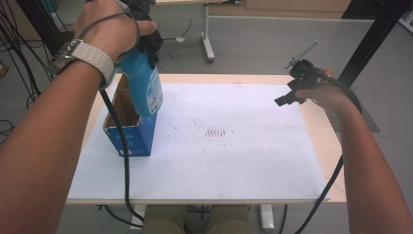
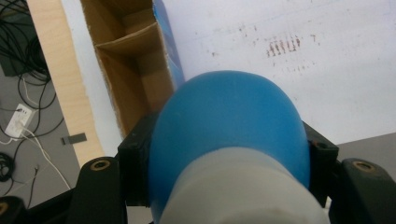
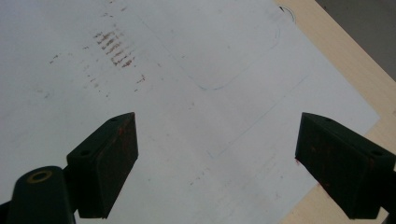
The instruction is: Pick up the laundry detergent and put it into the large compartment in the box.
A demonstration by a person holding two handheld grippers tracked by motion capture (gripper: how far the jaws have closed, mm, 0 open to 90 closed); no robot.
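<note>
Your left gripper (image 1: 146, 41) is clamped on the blue bottle (image 1: 143, 85), which hangs upright just above the open cardboard box (image 1: 127, 127), its long axis pointing down into the box's mouth (a divider splits the inside, so pick a compartment). Your right gripper (image 1: 297, 87) hovers well to the right of the box, jaws spread and holding nothing. The box stands on a scuffed white sheet (image 1: 229, 161) over a wooden table (image 1: 324, 131); beyond it, grey floor.
</note>
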